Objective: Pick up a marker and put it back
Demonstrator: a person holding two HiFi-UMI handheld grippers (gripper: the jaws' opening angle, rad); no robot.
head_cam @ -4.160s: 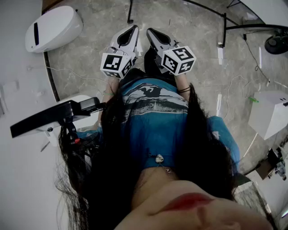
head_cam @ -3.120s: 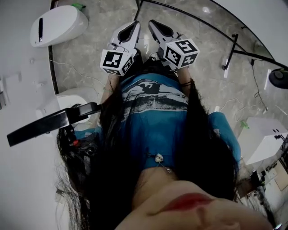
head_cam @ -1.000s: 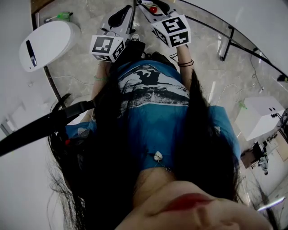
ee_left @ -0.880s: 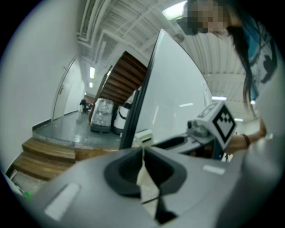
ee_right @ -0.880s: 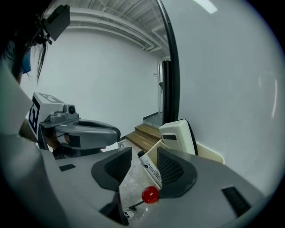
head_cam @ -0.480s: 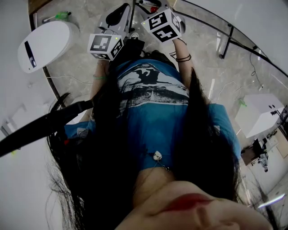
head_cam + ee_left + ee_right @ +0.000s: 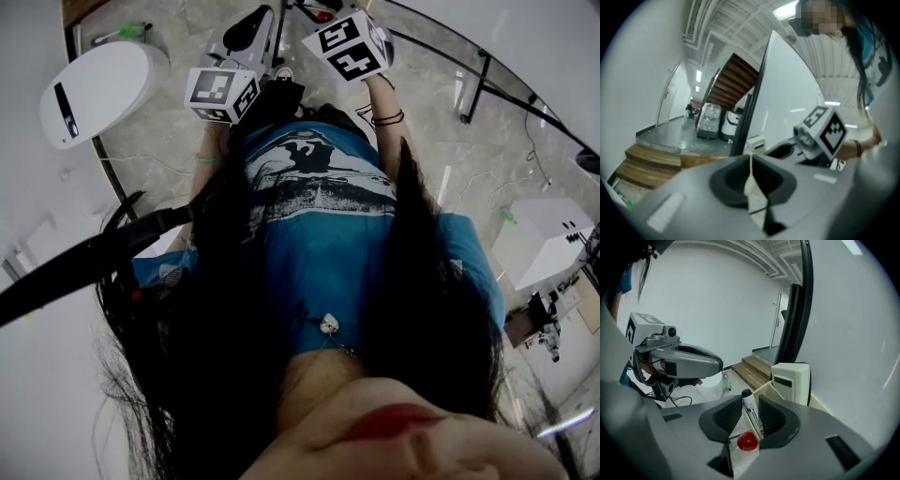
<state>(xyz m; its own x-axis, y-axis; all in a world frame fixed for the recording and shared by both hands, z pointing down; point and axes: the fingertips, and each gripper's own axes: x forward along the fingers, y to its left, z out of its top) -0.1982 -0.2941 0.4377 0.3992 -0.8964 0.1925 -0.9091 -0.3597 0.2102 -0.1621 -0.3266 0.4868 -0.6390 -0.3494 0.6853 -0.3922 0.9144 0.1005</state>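
A white marker (image 7: 753, 417) with a black cap lies in a cream tray (image 7: 765, 389) at the foot of a whiteboard. My right gripper (image 7: 750, 401) points down at it, its jaws on either side. The marker leans against the right jaw with a gap on the left, and the jaws have just been closing. A red round piece (image 7: 747, 441) sits below the marker. In the head view, the right gripper's marker cube (image 7: 352, 45) is at the top. My left gripper (image 7: 751, 161) hangs beside it, shut with nothing in it, its cube (image 7: 222, 94) lower left.
A cream box (image 7: 790, 380) sits on the tray just behind the marker. A black board post (image 7: 797, 310) rises beside it. On the floor are a white oval device (image 7: 94, 84), a white box (image 7: 544, 239), black stand legs (image 7: 469, 70), cables and a green bottle (image 7: 726, 383). Wooden steps (image 7: 754, 366) lie beyond.
The right gripper's cube has rolled and shifted slightly at the top of the head view. The left gripper's cube has stayed where it was.
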